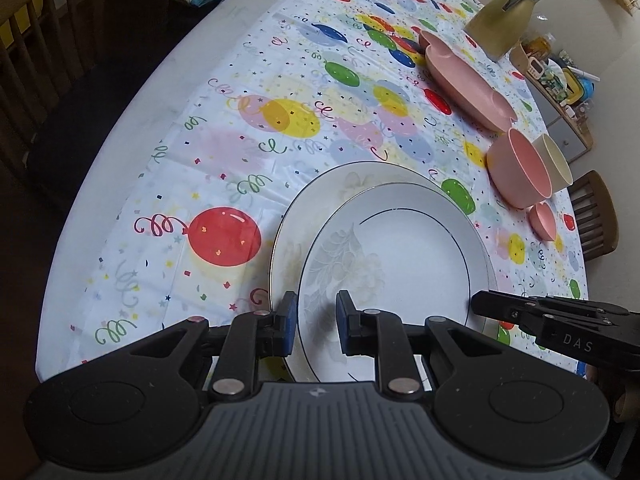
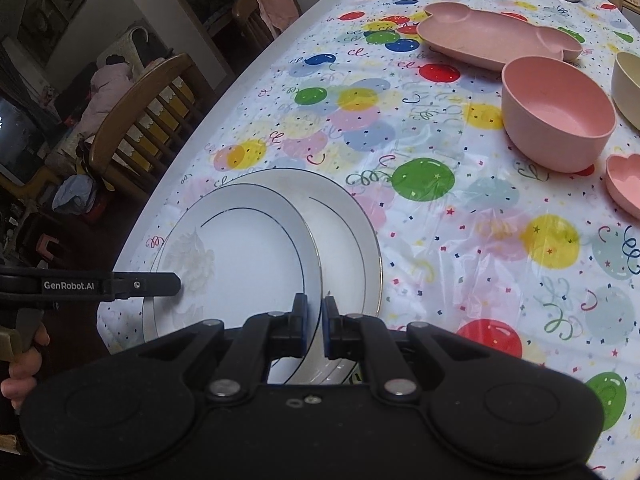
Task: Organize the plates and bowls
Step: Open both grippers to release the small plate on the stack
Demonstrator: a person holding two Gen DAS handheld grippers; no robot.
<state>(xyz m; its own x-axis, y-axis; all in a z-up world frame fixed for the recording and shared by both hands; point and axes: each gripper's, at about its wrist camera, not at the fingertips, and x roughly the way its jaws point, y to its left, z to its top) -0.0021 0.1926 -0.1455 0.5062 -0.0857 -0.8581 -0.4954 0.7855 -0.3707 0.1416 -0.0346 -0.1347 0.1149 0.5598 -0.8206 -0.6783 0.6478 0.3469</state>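
Two white plates with dark rim lines lie near the table's front edge. The upper plate (image 1: 400, 248) (image 2: 240, 248) sits offset on the lower plate (image 1: 320, 188) (image 2: 348, 232), covering most of it. My left gripper (image 1: 316, 312) (image 2: 176, 284) is shut across the upper plate's left rim, one finger outside the rim and one over its floral print. My right gripper (image 2: 315, 312) (image 1: 474, 304) is shut on that plate's right rim, which passes between its blue pads. A pink bowl (image 1: 516, 168) (image 2: 560, 120) and a cream bowl (image 1: 556, 160) (image 2: 628, 84) stand farther right.
A pink divided plate (image 1: 460, 80) (image 2: 496, 36) lies at the back, a small pink heart dish (image 1: 544, 220) (image 2: 624, 180) near the bowls. A yellow jug (image 1: 504, 20) stands behind. Wooden chairs (image 2: 136, 120) line the table's left edge. The balloon-print cloth (image 1: 224, 140) is bare left of the plates.
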